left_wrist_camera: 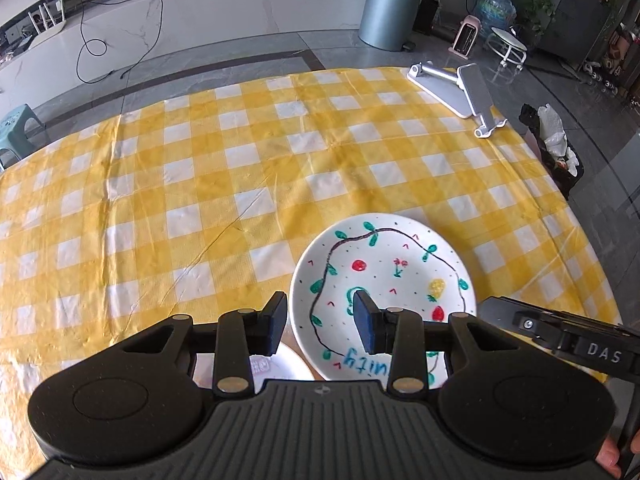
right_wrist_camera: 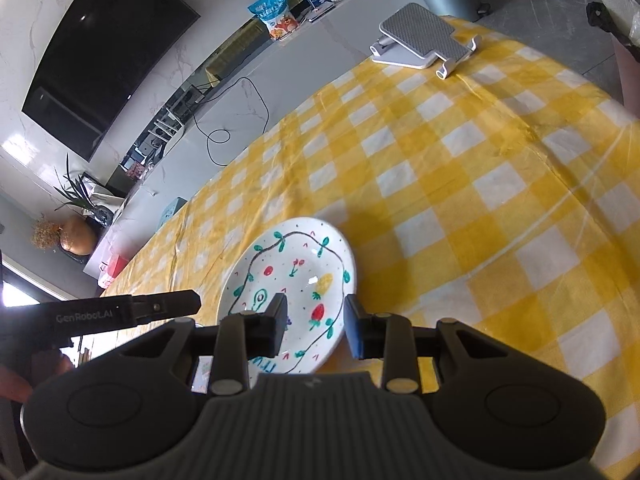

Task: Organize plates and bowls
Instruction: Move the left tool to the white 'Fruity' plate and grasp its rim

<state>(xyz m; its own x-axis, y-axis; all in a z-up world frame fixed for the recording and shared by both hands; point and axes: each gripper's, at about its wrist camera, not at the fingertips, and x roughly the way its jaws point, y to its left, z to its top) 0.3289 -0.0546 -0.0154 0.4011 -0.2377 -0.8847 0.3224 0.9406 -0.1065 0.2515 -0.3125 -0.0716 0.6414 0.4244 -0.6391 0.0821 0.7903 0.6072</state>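
Both claws hang parted w/ nothing gripped: left claw (left_wrist_camera: pixel 320 322) and right claw (right_wrist_camera: pixel 316 326) hover over the painted plate (left_wrist_camera: pixel 384 280), contact w/ it unclear. Plate sits on the yellow-check desk (left_wrist_camera: pixel 200 200) near the front edge, wide bare cloth beyond it (phone stand (left_wrist_camera: pixel 460 88) at far corner). A second white dish (left_wrist_camera: pixel 280 364) is mostly hidden behind the left claw.

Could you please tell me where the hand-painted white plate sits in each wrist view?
Left wrist: hand-painted white plate lies lower centre-right, behind the open tongs.
Right wrist: same plate lies lower centre, slightly left.
Shared landmark: the silver folding stand at the table's far edge.
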